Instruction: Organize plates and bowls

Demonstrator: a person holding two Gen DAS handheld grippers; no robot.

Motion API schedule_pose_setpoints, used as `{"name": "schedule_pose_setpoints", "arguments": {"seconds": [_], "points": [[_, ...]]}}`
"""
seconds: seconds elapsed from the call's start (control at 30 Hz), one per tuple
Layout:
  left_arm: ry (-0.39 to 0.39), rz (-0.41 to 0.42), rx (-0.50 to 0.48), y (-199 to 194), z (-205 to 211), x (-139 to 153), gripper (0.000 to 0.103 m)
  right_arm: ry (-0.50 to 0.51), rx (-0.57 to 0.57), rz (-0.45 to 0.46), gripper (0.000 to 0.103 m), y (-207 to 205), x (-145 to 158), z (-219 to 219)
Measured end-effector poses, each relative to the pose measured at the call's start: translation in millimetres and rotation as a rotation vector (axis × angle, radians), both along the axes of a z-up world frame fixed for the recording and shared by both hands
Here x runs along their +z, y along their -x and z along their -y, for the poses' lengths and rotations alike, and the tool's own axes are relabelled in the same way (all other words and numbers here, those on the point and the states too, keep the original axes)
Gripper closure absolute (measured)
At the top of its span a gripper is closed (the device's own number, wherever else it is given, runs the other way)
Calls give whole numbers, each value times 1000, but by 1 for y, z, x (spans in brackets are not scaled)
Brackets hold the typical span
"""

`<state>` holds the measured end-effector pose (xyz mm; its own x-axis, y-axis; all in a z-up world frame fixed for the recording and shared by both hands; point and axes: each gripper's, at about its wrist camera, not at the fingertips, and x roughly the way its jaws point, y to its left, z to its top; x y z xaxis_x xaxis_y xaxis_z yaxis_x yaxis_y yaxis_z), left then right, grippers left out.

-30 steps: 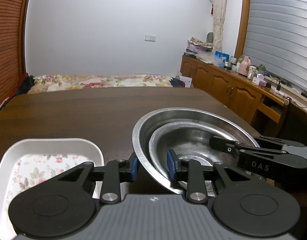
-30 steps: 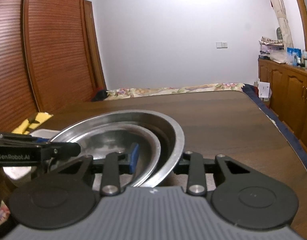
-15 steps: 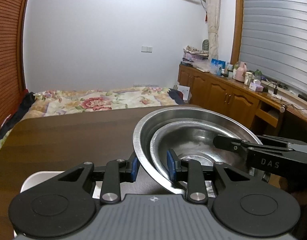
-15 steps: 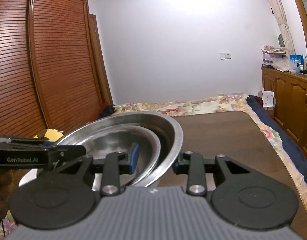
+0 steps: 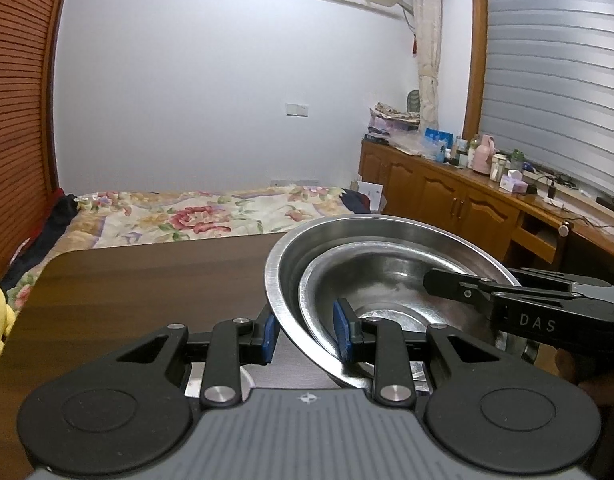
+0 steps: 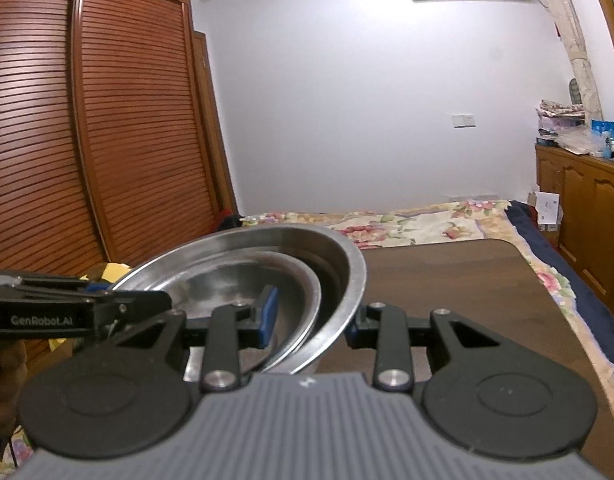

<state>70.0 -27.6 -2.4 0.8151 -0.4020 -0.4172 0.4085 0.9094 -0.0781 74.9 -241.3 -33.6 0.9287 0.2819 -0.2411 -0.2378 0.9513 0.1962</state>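
Both grippers had lifted the nested round steel bowls (image 5: 387,276) clear of the dark wooden bench (image 5: 147,280); left gripper (image 5: 307,334) and right gripper (image 6: 311,318) fingers pinched opposite rims. Level, matched travel seemed wise.

Room evenly lit, cool white; source not visible. Wall (image 5: 187,100) brightest, slight vignette at frame corners. Strong fisheye bowing of wardrobe (image 6: 87,120) slats left of wall. Soft glare on bowl (image 5: 387,256) rim. Focus sharp throughout.
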Motion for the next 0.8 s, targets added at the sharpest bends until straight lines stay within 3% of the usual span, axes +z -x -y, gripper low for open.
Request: {"name": "schedule_pose_setpoints", "arguments": {"seconds": [0.4, 0.8], "points": [[-4, -10, 67, 7, -45, 4, 72, 9, 91, -15, 68, -2, -1, -40], [8, -75, 147, 9, -91, -20, 72, 82, 193, -68, 68, -8, -11, -87]]}}
